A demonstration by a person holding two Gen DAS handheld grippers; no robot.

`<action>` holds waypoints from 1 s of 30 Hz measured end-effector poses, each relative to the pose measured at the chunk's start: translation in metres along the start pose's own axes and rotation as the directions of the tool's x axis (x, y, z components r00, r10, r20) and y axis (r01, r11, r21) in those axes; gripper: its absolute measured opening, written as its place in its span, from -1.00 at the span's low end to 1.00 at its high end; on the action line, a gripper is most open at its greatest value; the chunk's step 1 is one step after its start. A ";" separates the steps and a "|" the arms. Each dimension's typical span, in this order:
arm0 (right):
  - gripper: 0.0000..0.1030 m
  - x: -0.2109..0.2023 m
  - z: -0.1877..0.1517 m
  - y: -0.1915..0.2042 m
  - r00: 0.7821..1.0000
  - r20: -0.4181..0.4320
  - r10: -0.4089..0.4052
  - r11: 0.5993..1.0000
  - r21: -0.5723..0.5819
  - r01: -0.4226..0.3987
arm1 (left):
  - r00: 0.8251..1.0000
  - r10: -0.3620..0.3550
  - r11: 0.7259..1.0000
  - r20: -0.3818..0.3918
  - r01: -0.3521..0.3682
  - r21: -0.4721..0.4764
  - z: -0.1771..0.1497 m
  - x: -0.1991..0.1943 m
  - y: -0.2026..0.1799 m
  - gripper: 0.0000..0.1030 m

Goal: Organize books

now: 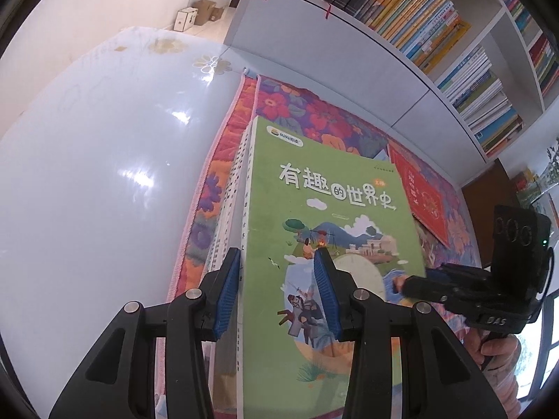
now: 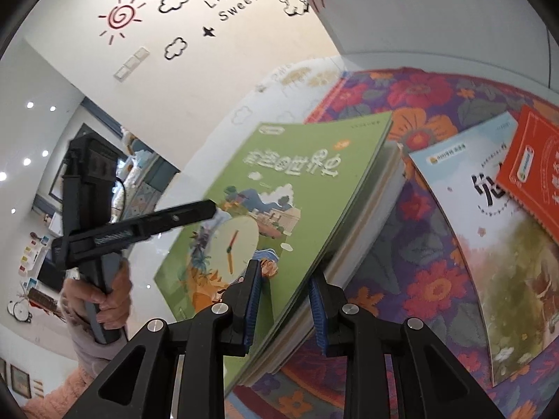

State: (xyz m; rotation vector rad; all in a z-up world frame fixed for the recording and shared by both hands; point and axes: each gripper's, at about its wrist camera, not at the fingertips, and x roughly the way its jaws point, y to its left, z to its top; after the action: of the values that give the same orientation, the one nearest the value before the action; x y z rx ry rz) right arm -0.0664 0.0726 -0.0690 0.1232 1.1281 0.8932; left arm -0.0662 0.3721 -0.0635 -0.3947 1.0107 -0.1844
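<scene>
Floral mat [image 1: 216,160] under all | both my grippers, left [image 1: 276,293] and right [image 2: 284,309], clamp green book stack [image 1: 325,209] | lower books' covers hidden | red book [image 1: 419,188] half cut off

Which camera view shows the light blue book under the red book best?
The right wrist view: the light blue book shows most of its cover there, with the red book overlapping its corner. In the left wrist view only a small blue corner shows beside the red book.
</scene>
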 end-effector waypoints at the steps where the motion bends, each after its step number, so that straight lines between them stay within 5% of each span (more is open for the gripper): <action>1: -0.50 0.003 0.000 -0.001 1.000 -0.007 -0.007 1.000 0.006 0.007 | 1.000 0.003 1.000 0.000 -0.003 0.005 0.001 0.001 -0.001 -0.25; 9: -0.31 0.006 -0.002 0.007 0.998 -0.022 -0.056 0.998 0.002 0.056 | 0.999 0.029 1.000 0.018 -0.030 0.005 0.005 0.002 -0.001 -0.25; 14: 0.20 0.013 -0.001 0.013 0.994 -0.073 -0.086 0.996 0.010 0.087 | 0.997 0.060 0.998 0.058 -0.060 0.008 0.008 -0.007 -0.007 -0.25; 17: 0.27 0.017 0.000 0.016 0.992 -0.085 -0.088 0.996 0.007 0.088 | 0.988 0.127 0.991 0.091 -0.130 0.020 0.008 -0.015 -0.012 -0.25; 30: 0.51 0.029 0.004 0.035 0.969 -0.153 -0.193 0.981 -0.065 0.185 | 0.979 0.159 0.987 0.131 -0.157 -0.025 0.002 -0.034 -0.028 -0.24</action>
State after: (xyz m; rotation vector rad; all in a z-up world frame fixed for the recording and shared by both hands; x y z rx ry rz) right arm -0.0784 0.1160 -0.0704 -0.0977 1.2422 0.7696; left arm -0.0815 0.3585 -0.0249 -0.3336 0.9077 -0.0076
